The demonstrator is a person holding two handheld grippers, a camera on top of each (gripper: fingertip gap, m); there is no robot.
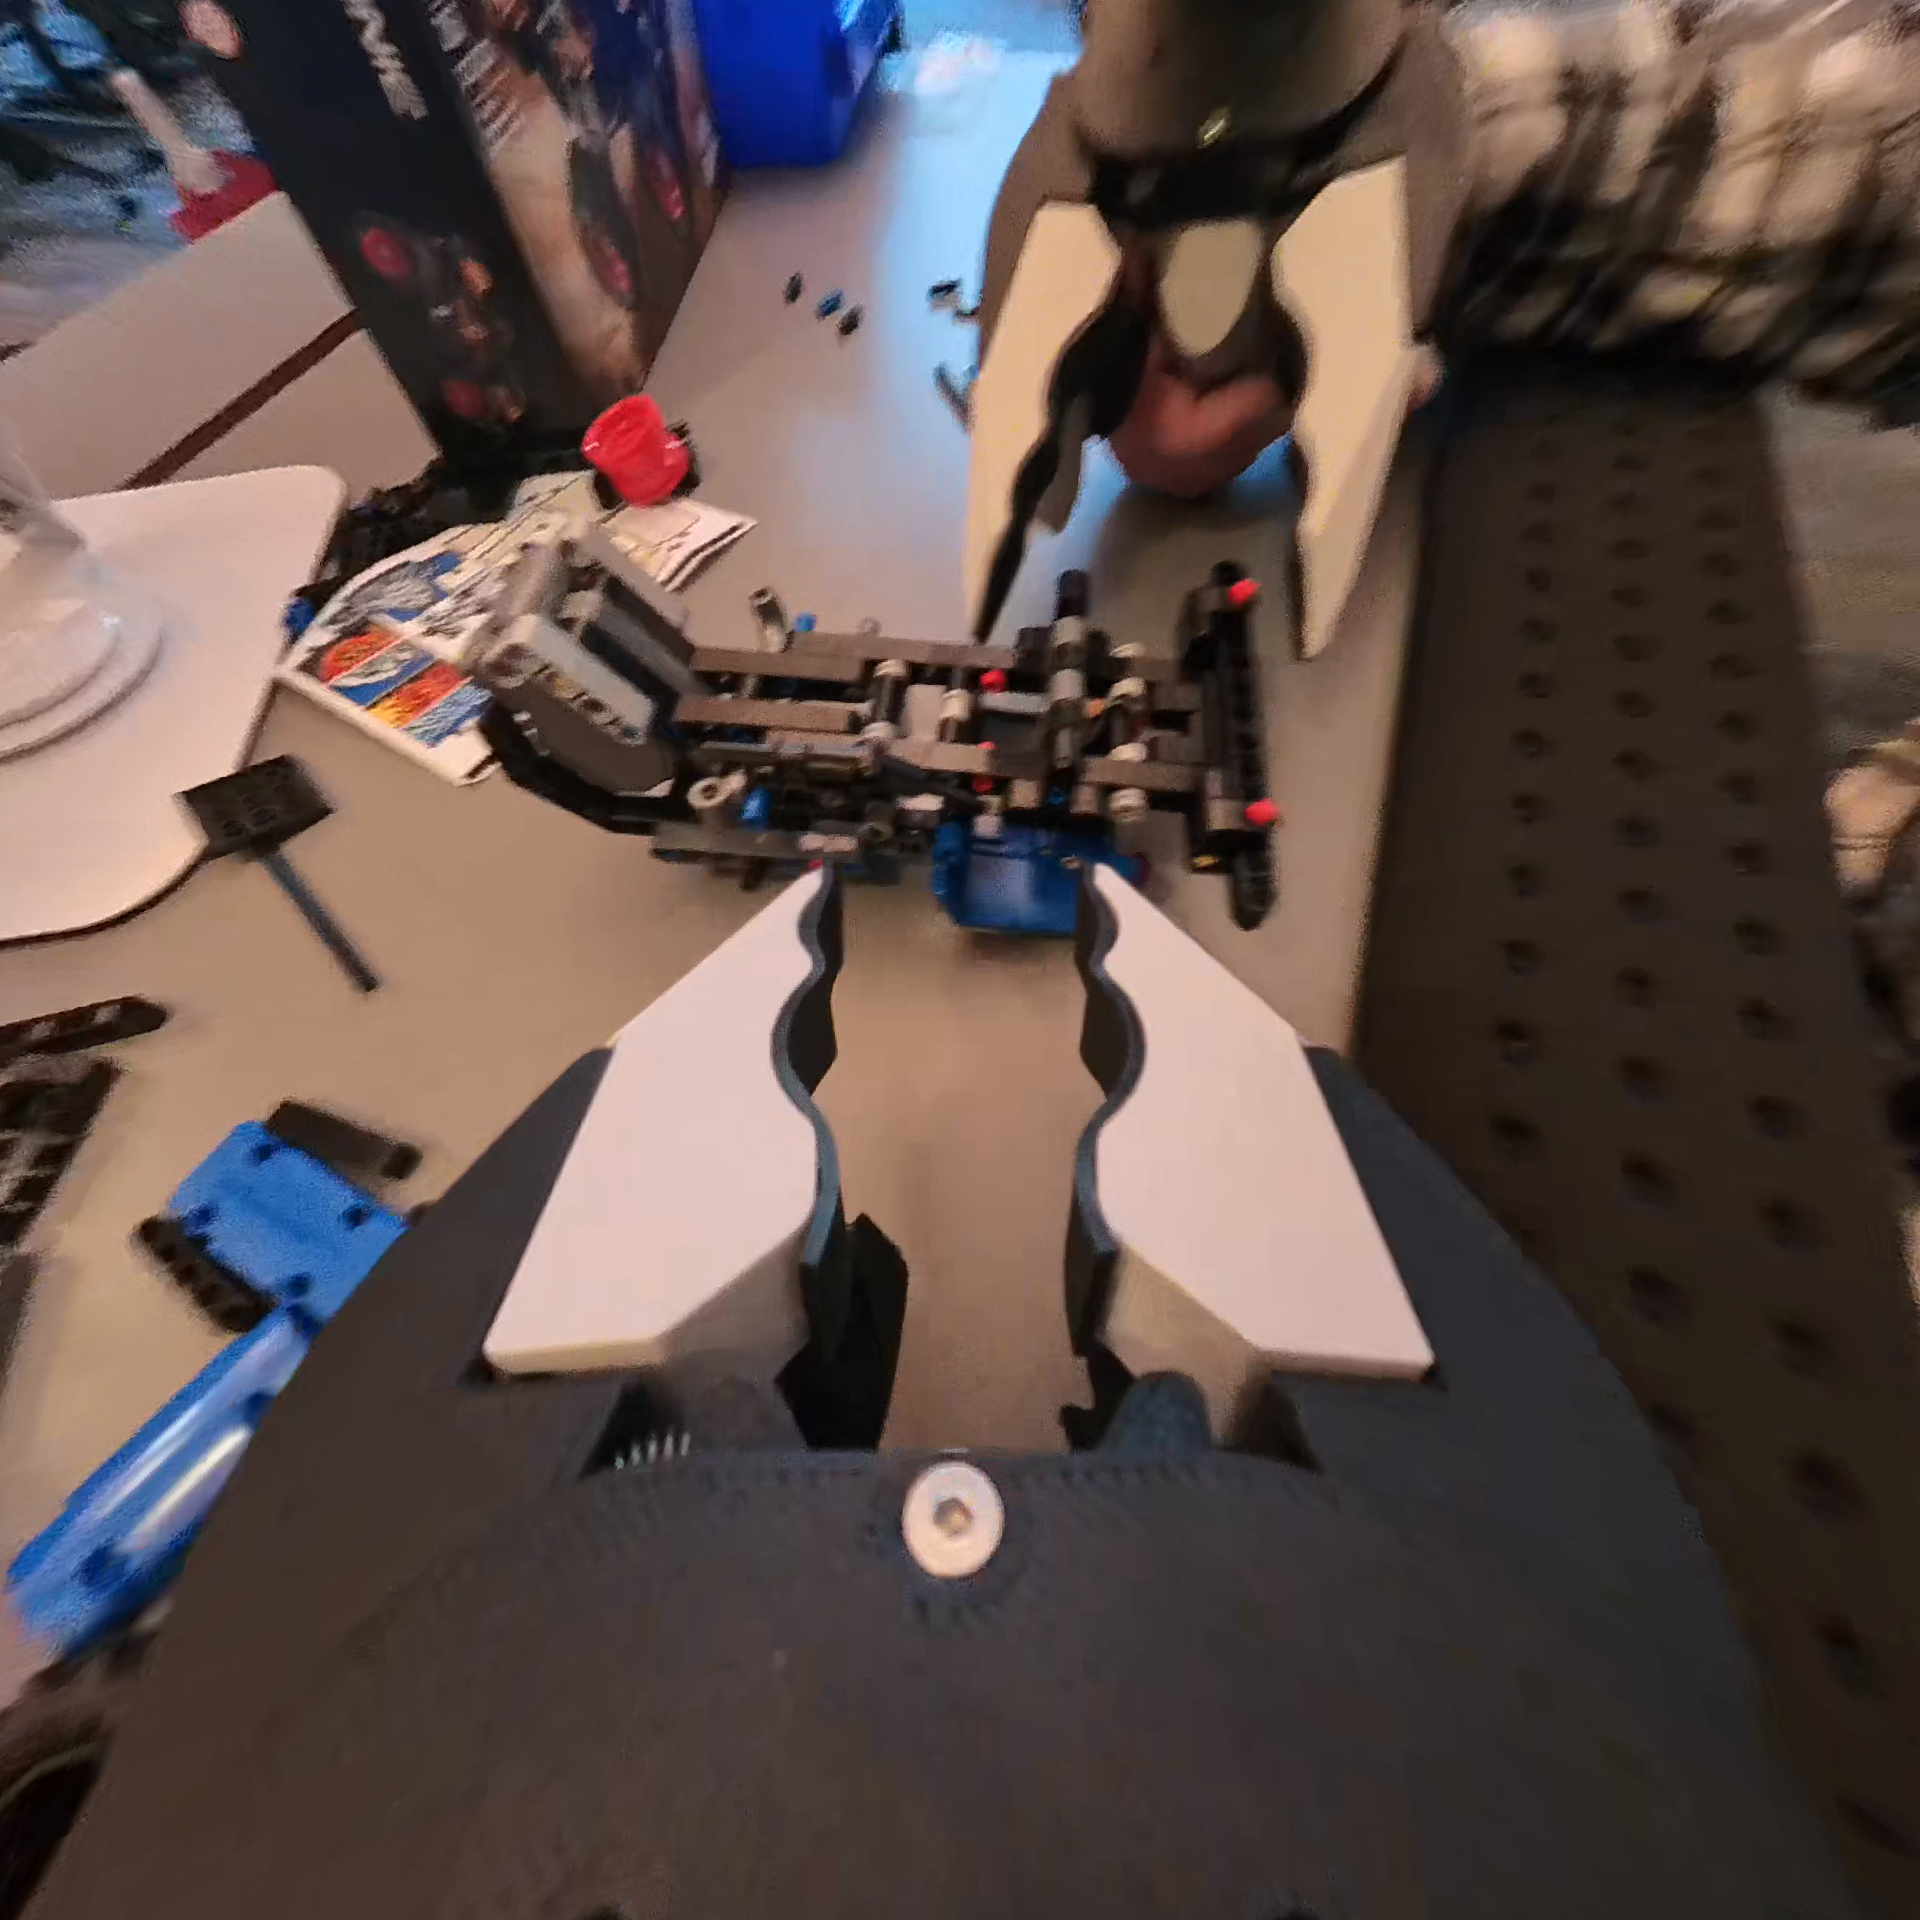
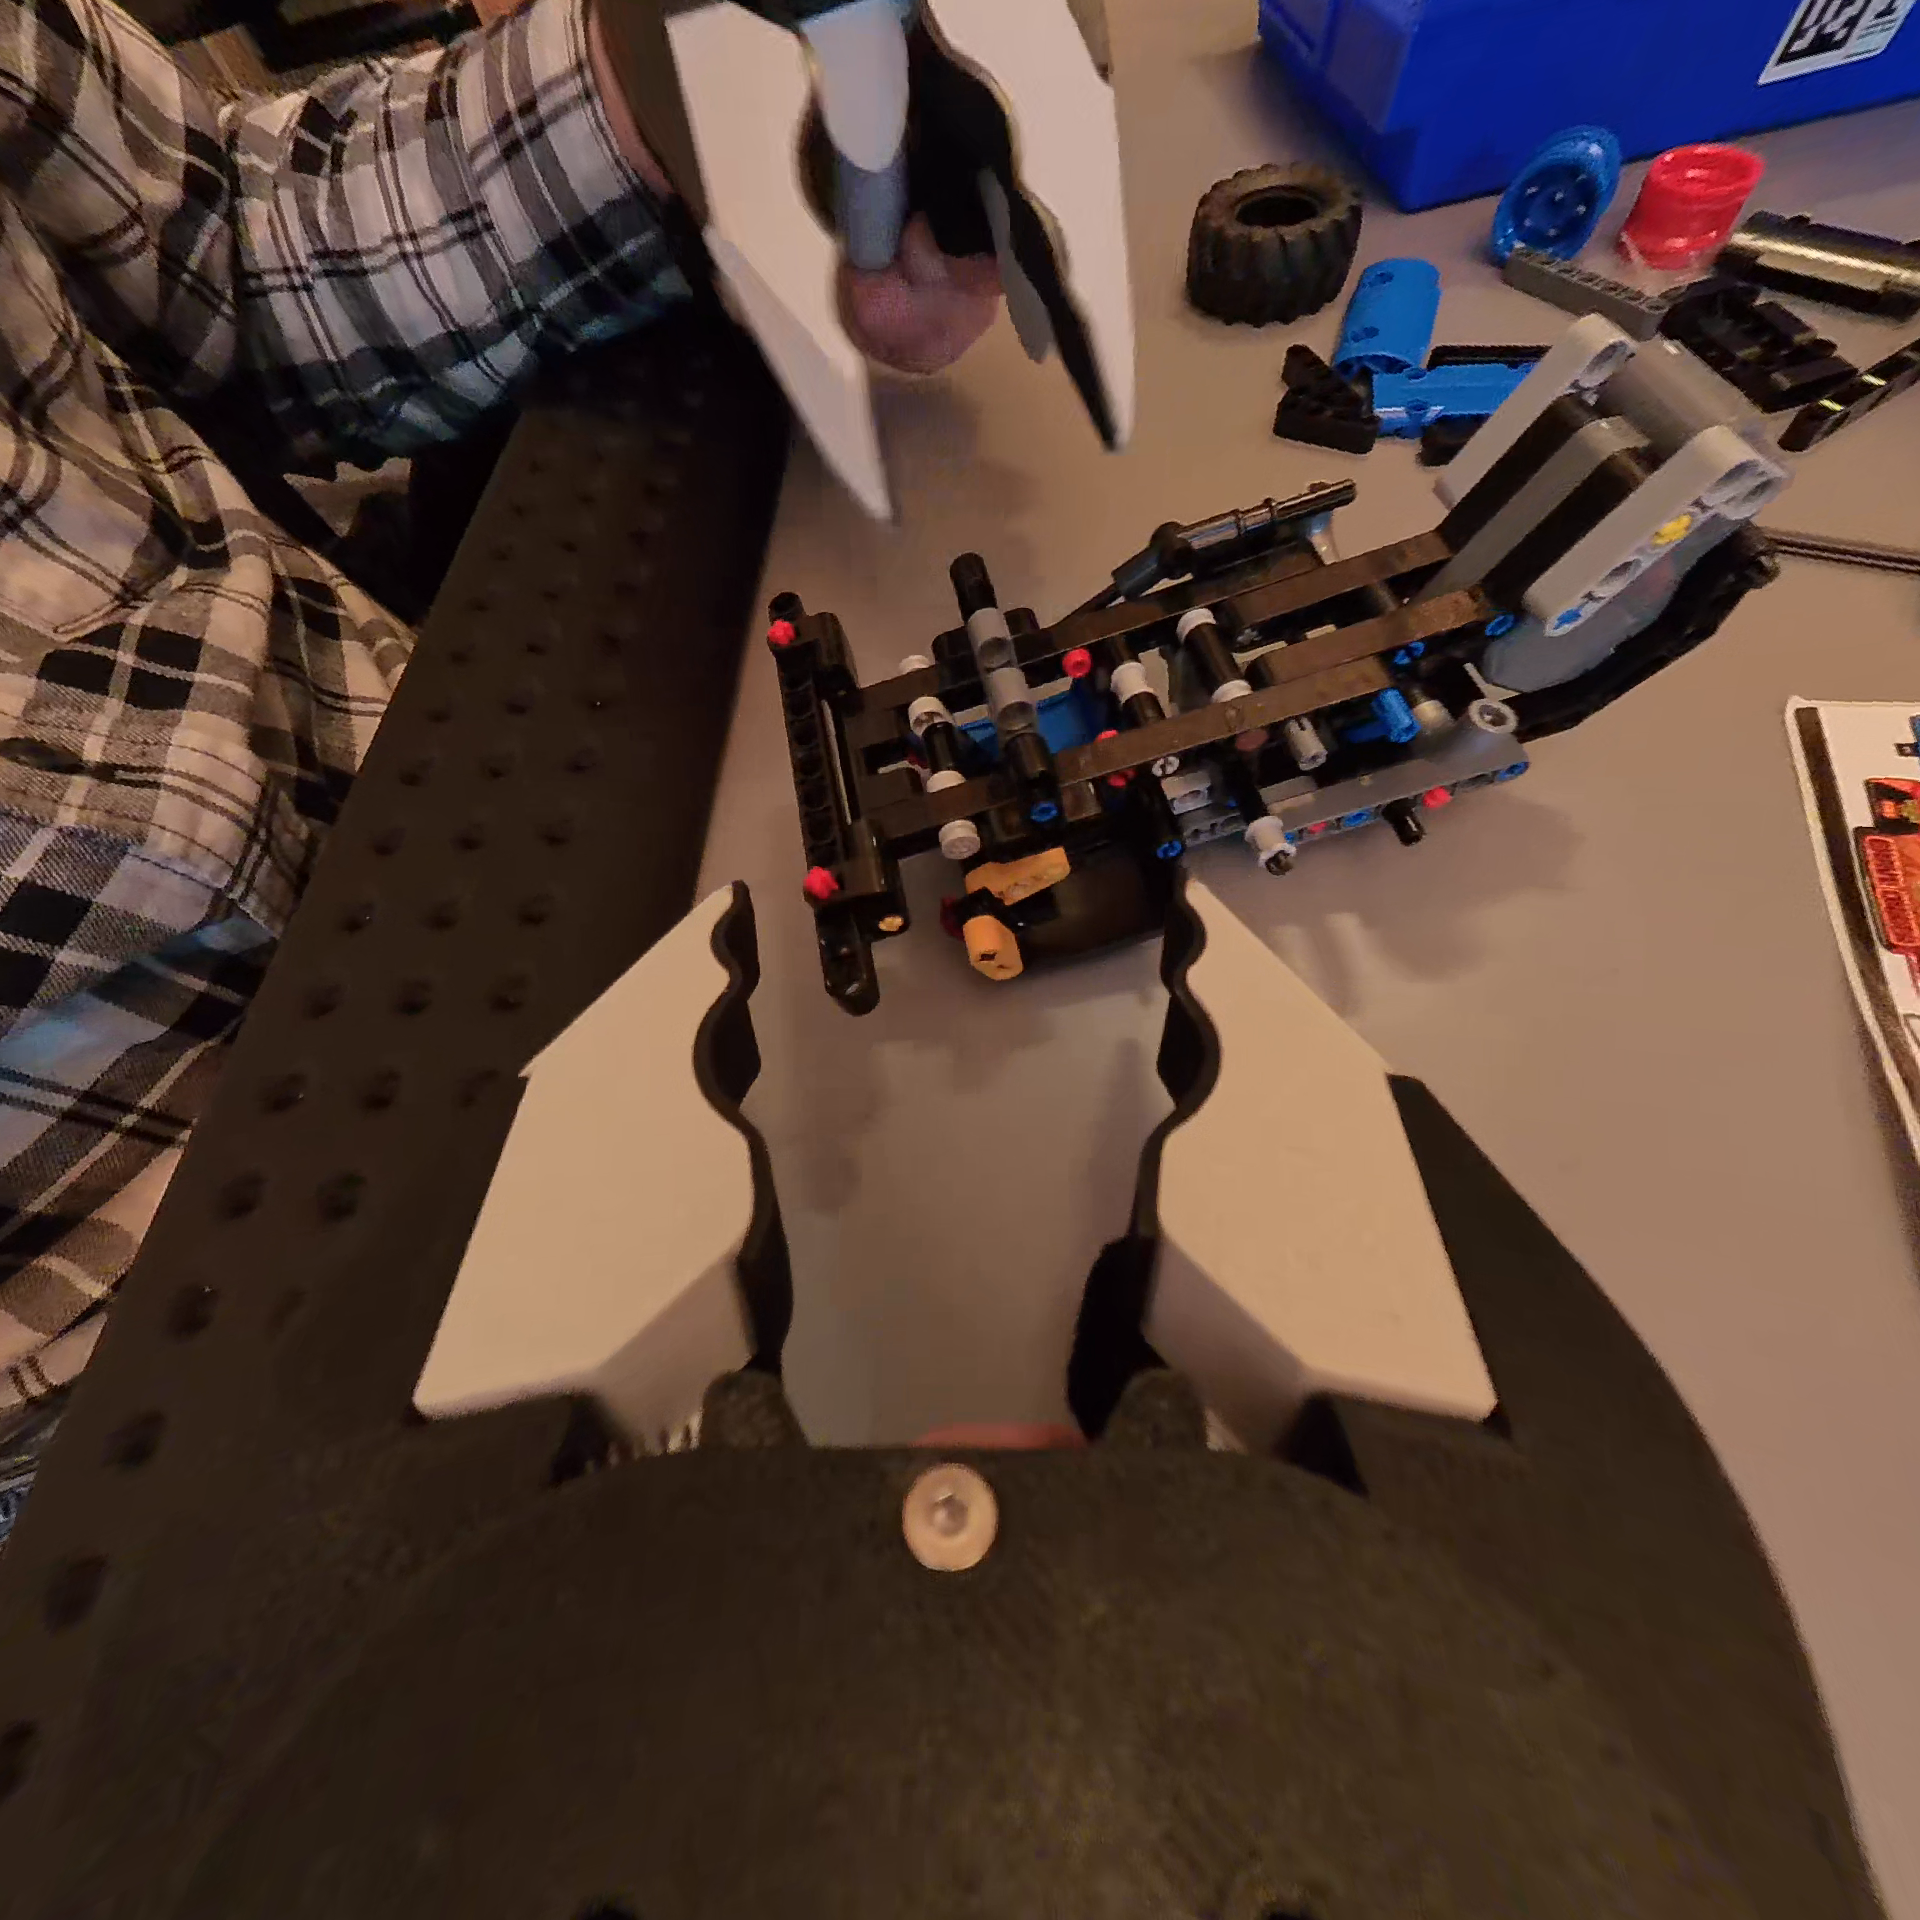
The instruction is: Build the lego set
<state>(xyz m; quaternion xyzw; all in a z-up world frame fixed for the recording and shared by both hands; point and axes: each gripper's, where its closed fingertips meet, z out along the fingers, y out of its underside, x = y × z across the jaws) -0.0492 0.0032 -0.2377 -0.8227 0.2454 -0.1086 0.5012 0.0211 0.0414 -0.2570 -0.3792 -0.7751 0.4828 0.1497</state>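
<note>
Half-built lego chassis [image 2: 1122, 727] is lying flat on the grey table [image 2: 1558, 1143], close to the edge bordered by the black perforated strip [image 2: 499, 831]. Left gripper [image 1: 956, 894] and right gripper [image 2: 961, 914] are hovering at opposite sides of it, jaws apart, empty. Probably light and rigid, though pins and the yellow piece [image 2: 1003, 920] could pop; gripping the long black beams looks safest.

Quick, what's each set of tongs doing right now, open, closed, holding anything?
Left tongs: open, empty, at the lego model.
Right tongs: open, empty.
</note>
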